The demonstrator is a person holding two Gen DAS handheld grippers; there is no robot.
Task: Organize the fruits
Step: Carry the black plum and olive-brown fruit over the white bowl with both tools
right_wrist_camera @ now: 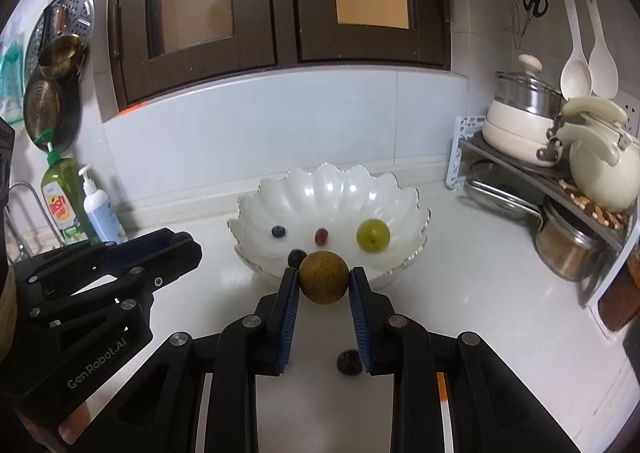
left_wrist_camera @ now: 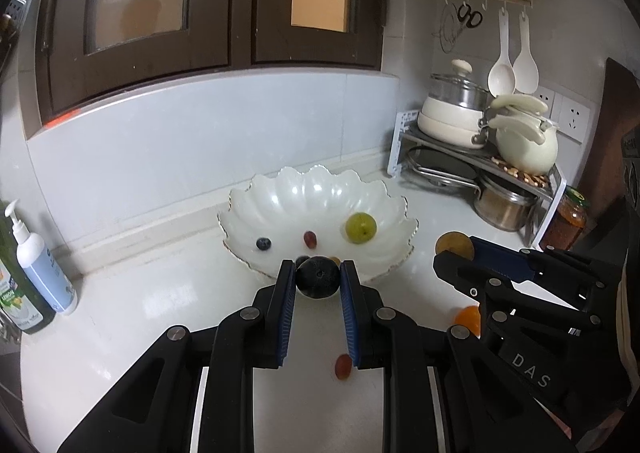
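I've got L gripper [left_wrist_camera: 318, 277] clamped on dark plum [left_wrist_camera: 318, 277], R gripper [right_wrist_camera: 324, 283] on brown fruit [right_wrist_camera: 324, 283]; bowl [right_wrist_camera: 256, 209] sits just ahead & below both, L a touch nearer.

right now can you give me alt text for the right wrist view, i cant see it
The right claw grips a round brownish-yellow fruit in front of a white scalloped bowl on a white kitchen counter. The bowl holds a green fruit, a red grape and a blueberry; the left claw is at left.
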